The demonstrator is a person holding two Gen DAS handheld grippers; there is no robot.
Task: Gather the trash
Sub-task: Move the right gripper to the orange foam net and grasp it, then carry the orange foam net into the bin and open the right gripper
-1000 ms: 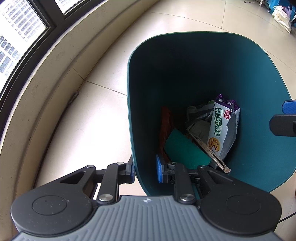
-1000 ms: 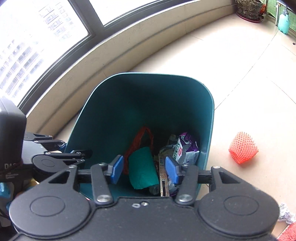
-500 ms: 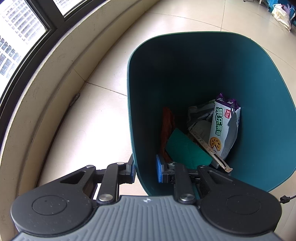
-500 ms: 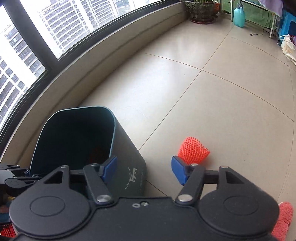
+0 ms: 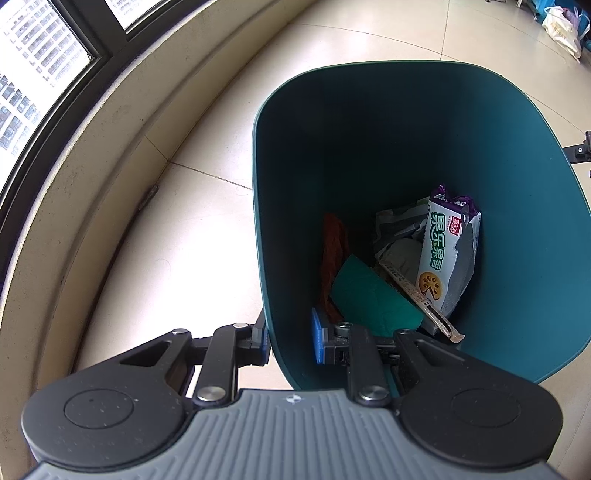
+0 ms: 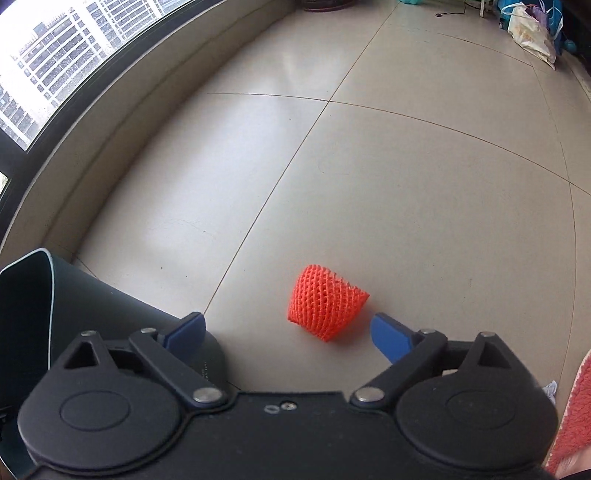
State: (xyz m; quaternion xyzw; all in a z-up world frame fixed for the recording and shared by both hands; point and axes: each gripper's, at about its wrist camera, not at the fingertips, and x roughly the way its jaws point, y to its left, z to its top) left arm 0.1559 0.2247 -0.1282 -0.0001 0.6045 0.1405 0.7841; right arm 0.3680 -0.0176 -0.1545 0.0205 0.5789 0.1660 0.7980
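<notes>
A teal trash bin fills the left wrist view. My left gripper is shut on its near rim, one pad outside and one inside. Inside lie a white snack bag, a green sheet, a reddish net and a clear wrapper strip. In the right wrist view my right gripper is open and empty, just above an orange foam net lying on the floor tiles. The bin's outer wall shows at lower left.
A curved low wall and window run along the left. A white bag lies at the far right. A pink fuzzy thing sits at the right edge. Beige floor tiles stretch ahead.
My right gripper has swung from above the bin out to the right, now low over the orange foam net, and its jaws have opened wider. The left gripper holds still on the bin's rim.
</notes>
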